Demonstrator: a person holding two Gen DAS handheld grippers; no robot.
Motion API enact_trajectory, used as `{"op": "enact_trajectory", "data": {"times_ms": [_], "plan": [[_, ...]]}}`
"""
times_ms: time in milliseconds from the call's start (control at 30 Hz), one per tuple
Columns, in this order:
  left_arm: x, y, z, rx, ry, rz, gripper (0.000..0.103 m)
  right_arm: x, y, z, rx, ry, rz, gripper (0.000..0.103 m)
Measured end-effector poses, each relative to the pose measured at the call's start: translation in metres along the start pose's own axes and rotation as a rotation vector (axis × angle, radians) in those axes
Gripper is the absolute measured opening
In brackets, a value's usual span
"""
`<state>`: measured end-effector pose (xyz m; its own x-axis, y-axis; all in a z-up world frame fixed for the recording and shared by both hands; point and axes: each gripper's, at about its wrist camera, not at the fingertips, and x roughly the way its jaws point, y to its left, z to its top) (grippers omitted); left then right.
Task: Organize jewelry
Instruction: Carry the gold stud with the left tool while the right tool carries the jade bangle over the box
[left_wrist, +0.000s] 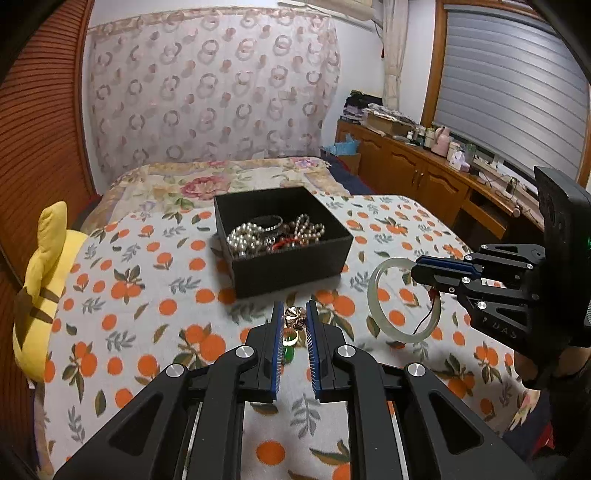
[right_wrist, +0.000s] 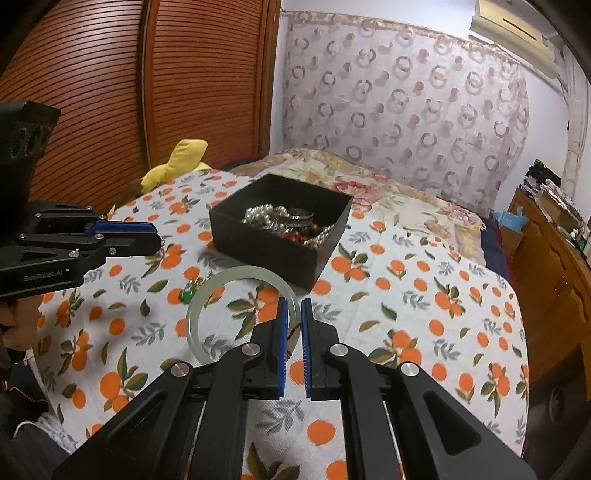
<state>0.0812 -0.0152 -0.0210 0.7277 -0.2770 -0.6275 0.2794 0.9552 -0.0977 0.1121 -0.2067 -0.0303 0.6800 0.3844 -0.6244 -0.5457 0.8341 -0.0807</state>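
Your left gripper (left_wrist: 294, 317) pinching a gold flower piece (left_wrist: 294, 318), your right gripper (right_wrist: 293, 314) clamping the jade bangle (right_wrist: 207, 291), both near the black box (left_wrist: 291, 266).

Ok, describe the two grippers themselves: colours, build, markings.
Both grippers are matte black with cut-out linkage arms, silver round bolts and blue ribbed finger pads. The left gripper shows white lettering "GenRobot.AI" on its side in the right wrist view. The right gripper carries partly readable letters, "DAS", and a green light on its body. Thin steel rods run under each. No sleeves clearly seen.
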Motion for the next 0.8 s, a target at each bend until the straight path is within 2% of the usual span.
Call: {"op": "enact_trajectory", "data": {"times_ms": [400,800], "plan": [[0.026,0.006,0.044,0.001,-0.023,-0.012,0.011,0.005,-0.021,0.042,-0.014,-0.056,-0.009,0.008],[0.071,0.023,0.069,-0.016,0.019,-0.001,0.011,0.041,-0.038,0.081,-0.021,-0.082,0.001,0.008]]}}
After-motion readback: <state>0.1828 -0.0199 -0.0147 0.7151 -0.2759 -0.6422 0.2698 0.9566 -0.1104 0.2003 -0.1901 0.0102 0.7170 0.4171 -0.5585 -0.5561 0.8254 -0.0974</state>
